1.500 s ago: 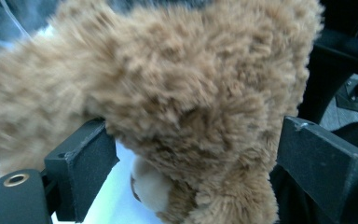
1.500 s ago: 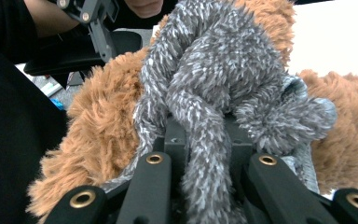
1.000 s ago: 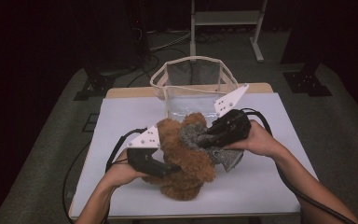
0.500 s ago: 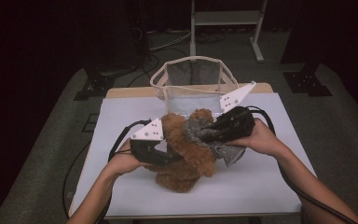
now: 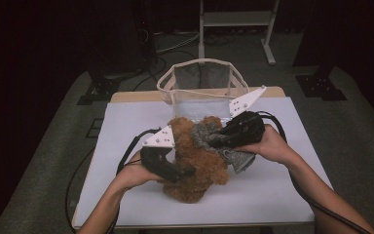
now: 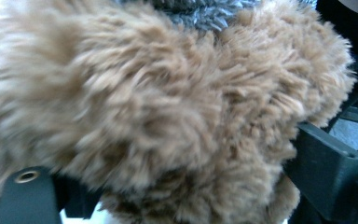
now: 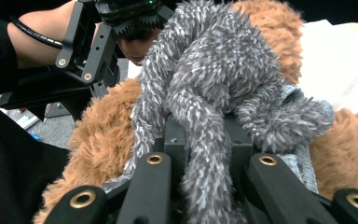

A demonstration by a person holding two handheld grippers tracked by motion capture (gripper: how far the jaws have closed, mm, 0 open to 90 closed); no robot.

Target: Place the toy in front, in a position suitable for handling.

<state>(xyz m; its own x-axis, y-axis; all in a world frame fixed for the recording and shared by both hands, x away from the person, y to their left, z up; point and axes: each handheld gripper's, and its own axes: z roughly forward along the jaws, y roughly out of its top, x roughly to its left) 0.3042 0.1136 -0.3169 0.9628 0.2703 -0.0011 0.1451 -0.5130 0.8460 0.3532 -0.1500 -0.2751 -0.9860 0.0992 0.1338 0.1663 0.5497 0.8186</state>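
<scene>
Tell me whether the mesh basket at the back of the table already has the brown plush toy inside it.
No, the brown plush toy lies on the white table in front of the mesh basket.

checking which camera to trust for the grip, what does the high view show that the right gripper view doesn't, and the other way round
High view: the whole white table and the mesh basket at its far edge. Right gripper view: up close, a strand of the grey fuzzy cloth runs down between the right tongs, which are shut on it. Both: the brown plush toy with the grey cloth lying over it.
</scene>
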